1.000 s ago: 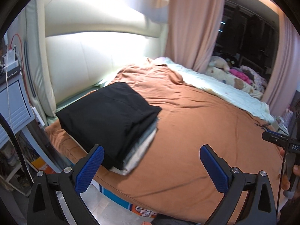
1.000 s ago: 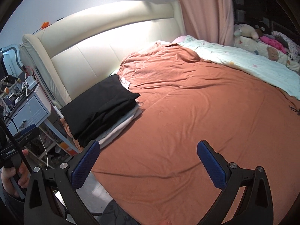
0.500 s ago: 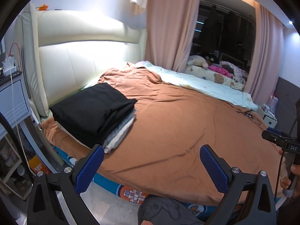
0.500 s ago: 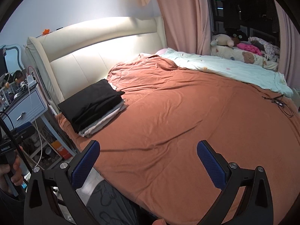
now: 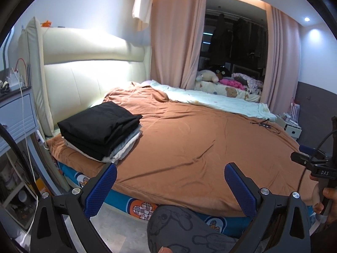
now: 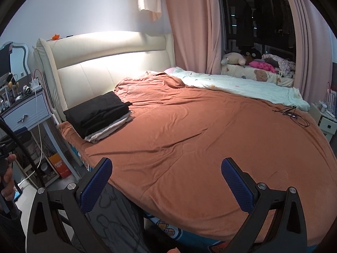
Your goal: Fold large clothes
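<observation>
Black folded pile [image 5: 99, 126] lies by the headboard [image 5: 92, 78], nearer the left gripper [image 5: 170, 186]; both grippers, right gripper [image 6: 166, 181] included, gape empty.

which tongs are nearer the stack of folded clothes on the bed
Left. The left tongs hover open just off the bed edge, with the stack of folded clothes right beyond their left finger. The right tongs, also open, sit farther along the bed edge, away from the stack.

Both grippers drawn back from the bed [image 5: 189, 147]: folded clothes stack [image 5: 101, 130] now farther off and smaller in both views; bed edge, floor and person's grey-trousered knee [image 5: 179, 227] now visible.
</observation>
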`<state>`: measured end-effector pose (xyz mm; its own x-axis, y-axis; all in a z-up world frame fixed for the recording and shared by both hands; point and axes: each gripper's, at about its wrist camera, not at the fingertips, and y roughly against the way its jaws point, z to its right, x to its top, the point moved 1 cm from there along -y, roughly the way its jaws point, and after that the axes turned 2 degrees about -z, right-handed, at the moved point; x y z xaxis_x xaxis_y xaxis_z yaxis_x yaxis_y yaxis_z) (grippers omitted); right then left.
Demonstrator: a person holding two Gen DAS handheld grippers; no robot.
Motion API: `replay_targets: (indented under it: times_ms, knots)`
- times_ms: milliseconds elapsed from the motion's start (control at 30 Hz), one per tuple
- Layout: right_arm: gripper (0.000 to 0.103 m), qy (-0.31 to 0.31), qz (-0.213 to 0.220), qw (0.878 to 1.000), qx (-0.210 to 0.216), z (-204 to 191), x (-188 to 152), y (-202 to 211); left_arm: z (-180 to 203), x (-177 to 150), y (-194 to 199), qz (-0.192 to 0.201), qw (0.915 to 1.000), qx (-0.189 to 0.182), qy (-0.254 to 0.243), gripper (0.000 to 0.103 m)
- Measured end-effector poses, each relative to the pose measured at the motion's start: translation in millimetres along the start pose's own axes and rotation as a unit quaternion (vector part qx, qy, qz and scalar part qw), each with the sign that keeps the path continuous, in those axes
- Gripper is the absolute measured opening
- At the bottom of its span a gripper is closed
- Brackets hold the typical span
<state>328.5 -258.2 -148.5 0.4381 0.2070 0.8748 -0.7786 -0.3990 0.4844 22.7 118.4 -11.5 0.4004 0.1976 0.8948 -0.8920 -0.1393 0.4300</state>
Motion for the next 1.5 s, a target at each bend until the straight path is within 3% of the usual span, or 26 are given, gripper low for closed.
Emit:
replay_targets:
  times_ms: [533,1500]
  knots:
    - [0.103,-0.039,0.022,0.999,0.000,-6.4,-54.3,40.2,22.3,-41.0,47.5,0.037,0.9990,-0.002,-0.025,0.103]
    - [0.103,-0.057,0.016,0.998,-0.015,-14.1,-60.2,45.5,26.7,-49.3,58.9,0.039,0.9990,-0.004,-0.021,0.103]
